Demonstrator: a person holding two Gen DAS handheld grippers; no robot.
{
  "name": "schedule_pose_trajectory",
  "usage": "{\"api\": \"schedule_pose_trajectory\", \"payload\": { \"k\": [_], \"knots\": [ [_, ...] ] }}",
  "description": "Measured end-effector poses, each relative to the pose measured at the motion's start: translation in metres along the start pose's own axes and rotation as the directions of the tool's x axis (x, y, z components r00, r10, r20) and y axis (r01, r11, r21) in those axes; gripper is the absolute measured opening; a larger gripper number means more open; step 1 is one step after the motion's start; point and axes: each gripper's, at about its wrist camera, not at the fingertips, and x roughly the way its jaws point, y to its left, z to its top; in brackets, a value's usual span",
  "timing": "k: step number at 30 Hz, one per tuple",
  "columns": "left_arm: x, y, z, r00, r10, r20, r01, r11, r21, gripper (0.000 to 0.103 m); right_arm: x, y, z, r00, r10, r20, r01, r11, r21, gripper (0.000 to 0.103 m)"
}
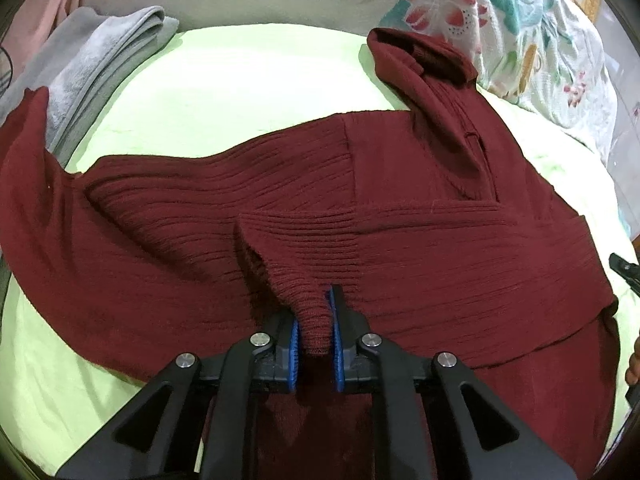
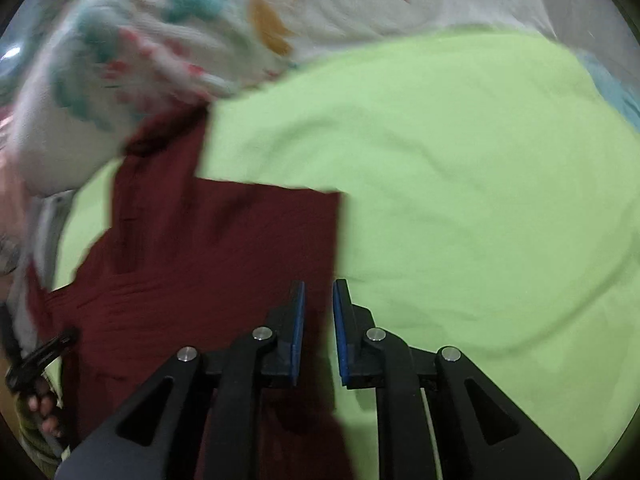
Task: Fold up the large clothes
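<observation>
A dark red ribbed sweater (image 1: 280,208) lies spread on a light green sheet (image 1: 248,76). One sleeve runs up to the back right, the other reaches off to the left. My left gripper (image 1: 314,312) is shut on a ribbed cuff or hem fold (image 1: 308,320), lifted a little over the sweater's body. In the blurred right wrist view, my right gripper (image 2: 319,300) is open and empty, just above the sweater's right edge (image 2: 224,260), where it meets the green sheet (image 2: 460,200).
A folded grey towel (image 1: 92,60) lies at the back left. A floral quilt (image 1: 520,28) is bunched along the back right and shows in the right wrist view (image 2: 160,48). The other gripper's tip (image 1: 624,268) shows at the right edge.
</observation>
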Motion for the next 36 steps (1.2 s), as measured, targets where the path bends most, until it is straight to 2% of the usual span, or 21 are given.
{"api": "schedule_pose_trajectory", "payload": {
  "k": [2,3,6,10,11,13,14,18,21,27,30,32,34,36],
  "knots": [
    [0.000,-0.001,0.000,1.000,0.007,-0.001,-0.007,1.000,0.000,0.015,0.004,0.016,-0.005,0.997,0.068,-0.034,-0.070,0.996,-0.057,0.015],
    [-0.002,-0.001,-0.001,1.000,0.012,0.000,-0.012,1.000,-0.002,0.017,0.010,0.019,-0.009,0.995,0.067,-0.067,-0.071,0.995,-0.071,0.015],
    [-0.008,0.006,-0.006,1.000,0.009,0.002,-0.009,1.000,-0.015,0.023,0.030,0.006,-0.028,0.986,-0.024,-0.166,0.007,0.995,-0.100,0.014],
    [-0.021,0.021,-0.015,1.000,-0.001,0.013,0.001,0.999,-0.036,0.034,0.003,-0.007,-0.030,0.995,-0.013,-0.101,0.006,0.998,-0.066,0.016],
    [-0.026,0.025,-0.016,1.000,-0.003,0.020,0.004,0.999,-0.045,0.036,-0.003,-0.006,-0.030,0.997,-0.002,-0.084,-0.002,0.998,-0.057,0.020],
    [-0.041,0.037,-0.017,0.999,0.000,0.047,0.004,0.997,-0.073,0.051,-0.018,-0.004,-0.030,0.998,0.030,-0.056,-0.033,0.998,-0.050,0.026],
    [-0.048,0.043,-0.017,0.998,0.008,0.065,-0.002,0.996,-0.086,0.054,-0.022,0.001,-0.032,0.998,0.046,-0.047,-0.048,0.998,-0.049,0.029],
    [-0.077,0.083,-0.008,0.988,0.073,0.134,-0.049,0.984,-0.171,0.066,-0.035,0.013,-0.041,0.990,0.133,-0.037,-0.134,0.990,-0.040,0.031],
    [-0.089,0.119,0.006,0.979,0.134,0.153,-0.097,0.968,-0.230,0.068,-0.031,0.031,-0.047,0.985,0.166,-0.052,-0.169,0.984,-0.054,0.034],
    [-0.101,0.201,0.045,0.955,0.239,0.175,-0.164,0.919,-0.359,0.072,-0.024,0.053,-0.061,0.976,0.199,-0.092,-0.206,0.976,-0.077,0.036],
    [-0.094,0.254,0.064,0.952,0.263,0.155,-0.165,0.870,-0.465,0.072,-0.023,0.060,-0.064,0.974,0.200,-0.105,-0.209,0.975,-0.080,0.037],
    [-0.086,0.289,0.074,0.957,0.253,0.143,-0.144,0.841,-0.521,0.072,-0.024,0.063,-0.066,0.974,0.199,-0.111,-0.208,0.974,-0.084,0.037],
    [-0.074,0.316,0.082,0.968,0.219,0.125,-0.113,0.818,-0.564,0.072,-0.023,0.064,-0.067,0.975,0.190,-0.114,-0.200,0.976,-0.091,0.037],
    [-0.063,0.341,0.086,0.975,0.184,0.123,-0.071,0.784,-0.616,0.072,-0.023,0.067,-0.067,0.976,0.185,-0.119,-0.197,0.976,-0.096,0.037]
  ]
}}
